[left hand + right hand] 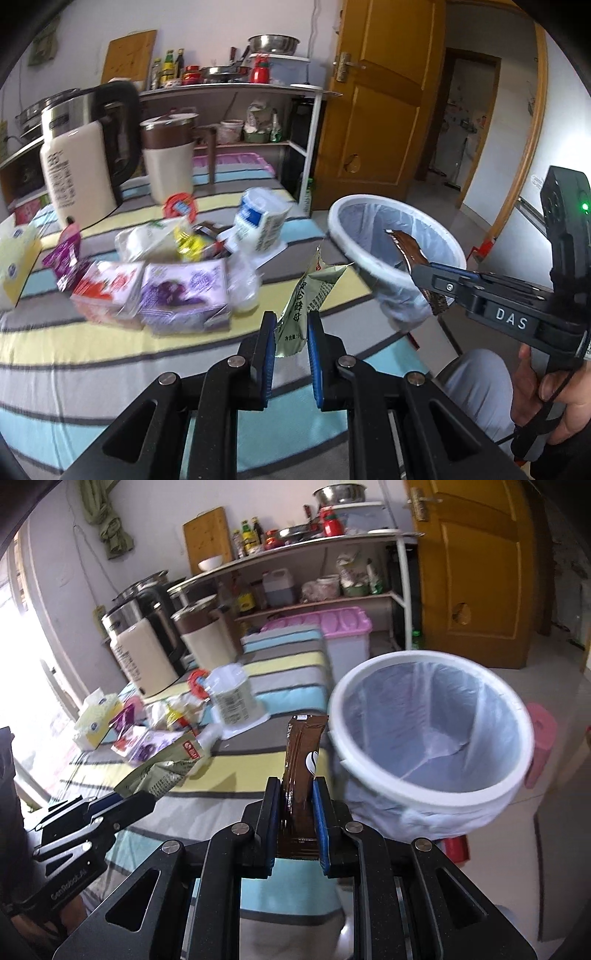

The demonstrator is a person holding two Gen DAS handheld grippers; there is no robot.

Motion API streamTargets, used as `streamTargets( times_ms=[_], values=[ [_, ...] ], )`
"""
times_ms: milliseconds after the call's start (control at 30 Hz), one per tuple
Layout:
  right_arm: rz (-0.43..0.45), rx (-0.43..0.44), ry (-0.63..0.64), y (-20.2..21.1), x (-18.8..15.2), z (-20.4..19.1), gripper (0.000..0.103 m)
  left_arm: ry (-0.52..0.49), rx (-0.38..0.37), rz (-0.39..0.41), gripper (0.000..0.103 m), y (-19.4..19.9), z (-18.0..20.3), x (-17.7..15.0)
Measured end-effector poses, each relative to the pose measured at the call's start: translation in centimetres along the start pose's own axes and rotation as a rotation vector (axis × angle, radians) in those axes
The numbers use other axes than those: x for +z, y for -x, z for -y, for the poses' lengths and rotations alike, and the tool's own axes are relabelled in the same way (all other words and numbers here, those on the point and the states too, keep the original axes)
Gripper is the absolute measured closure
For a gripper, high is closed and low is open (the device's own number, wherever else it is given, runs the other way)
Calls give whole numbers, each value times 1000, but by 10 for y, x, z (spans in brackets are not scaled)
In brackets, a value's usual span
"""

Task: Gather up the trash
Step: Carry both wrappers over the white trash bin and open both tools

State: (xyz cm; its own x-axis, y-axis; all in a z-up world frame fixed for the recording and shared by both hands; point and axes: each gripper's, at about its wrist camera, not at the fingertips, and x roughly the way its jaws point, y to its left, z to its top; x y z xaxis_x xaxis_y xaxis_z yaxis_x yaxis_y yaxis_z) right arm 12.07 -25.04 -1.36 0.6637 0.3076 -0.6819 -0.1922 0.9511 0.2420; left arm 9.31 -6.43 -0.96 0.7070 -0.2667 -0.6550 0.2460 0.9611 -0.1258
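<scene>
My left gripper is shut on a crumpled green foil wrapper, held above the striped tablecloth. That same green wrapper shows at the left of the right wrist view, in the left gripper. My right gripper is shut on a brown coffee sachet, just left of the white trash bin with its clear liner. In the left wrist view the right gripper holds the brown sachet over the bin's rim.
Several packets, a purple pack, a red pack, a white cup and a red lid lie on the table. A kettle and a blender jug stand behind. A pink stool is beside the bin.
</scene>
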Motion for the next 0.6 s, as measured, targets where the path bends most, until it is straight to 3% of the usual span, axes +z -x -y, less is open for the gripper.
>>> streamTargets(
  times_ms=[600],
  values=[
    [15,-129,-113,-3,14,89,85,-105,-77,-36,86,-79,69,52]
  ],
)
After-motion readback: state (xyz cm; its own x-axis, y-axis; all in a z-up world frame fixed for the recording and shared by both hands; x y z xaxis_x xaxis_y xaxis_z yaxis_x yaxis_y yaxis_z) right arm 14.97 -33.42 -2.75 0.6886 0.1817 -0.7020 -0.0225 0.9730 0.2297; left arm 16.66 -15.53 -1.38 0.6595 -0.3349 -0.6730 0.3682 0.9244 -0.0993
